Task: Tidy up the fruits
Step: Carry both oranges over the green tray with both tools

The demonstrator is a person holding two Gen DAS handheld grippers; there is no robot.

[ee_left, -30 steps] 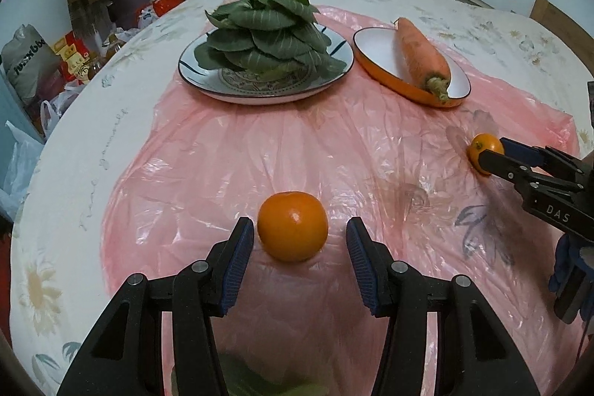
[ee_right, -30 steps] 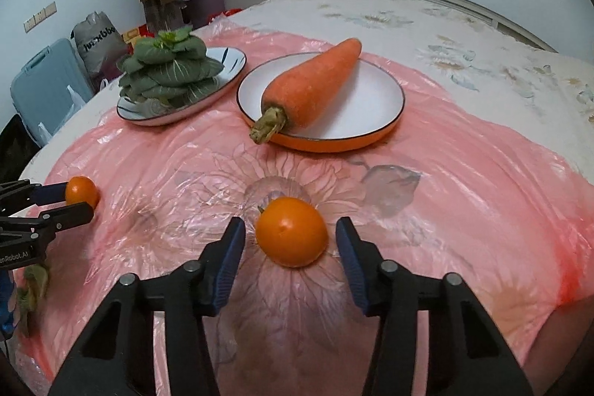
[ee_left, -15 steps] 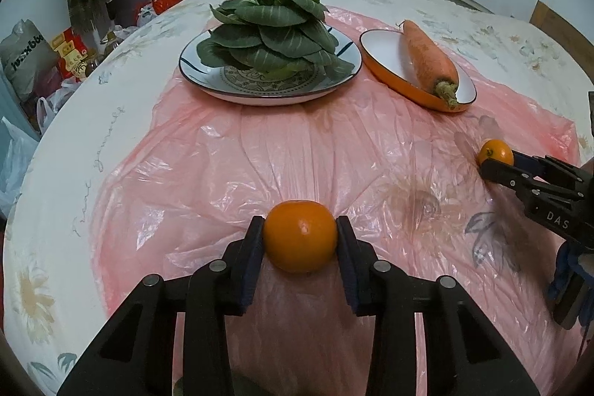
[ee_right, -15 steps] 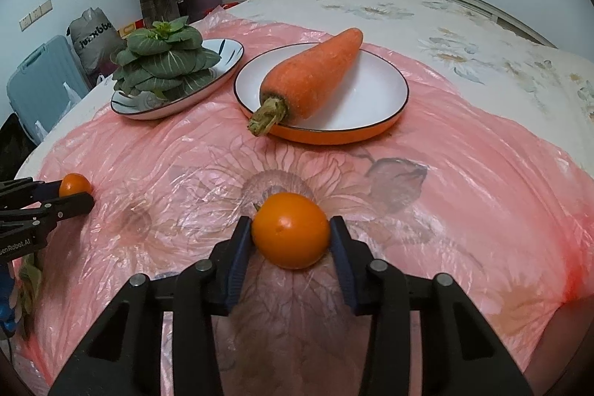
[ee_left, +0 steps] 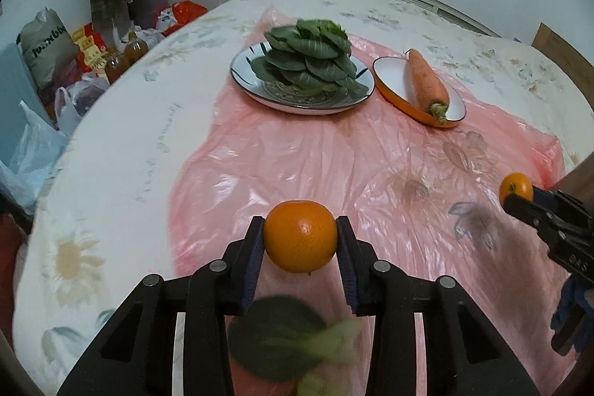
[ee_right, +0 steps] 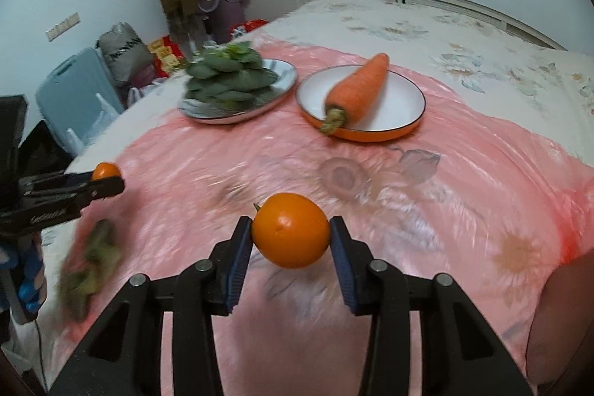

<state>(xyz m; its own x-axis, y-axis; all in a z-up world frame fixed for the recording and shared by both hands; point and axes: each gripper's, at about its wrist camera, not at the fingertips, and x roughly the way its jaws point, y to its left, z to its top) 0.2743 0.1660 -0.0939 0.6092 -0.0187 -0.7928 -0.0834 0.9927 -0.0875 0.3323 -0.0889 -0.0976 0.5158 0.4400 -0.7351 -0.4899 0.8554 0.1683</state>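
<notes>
My left gripper is shut on an orange and holds it above the pink plastic sheet. My right gripper is shut on a second orange, also lifted off the sheet. Each gripper shows in the other's view: the right one at the right edge with its orange, the left one at the left edge with its orange.
A plate of green leaves and an orange-rimmed plate with a carrot stand at the far side of the sheet. A loose green leaf lies below my left gripper. Bags and clutter sit off the left edge.
Both grippers closed on their oranges and have lifted them off the sheet. The plates look farther away now.
</notes>
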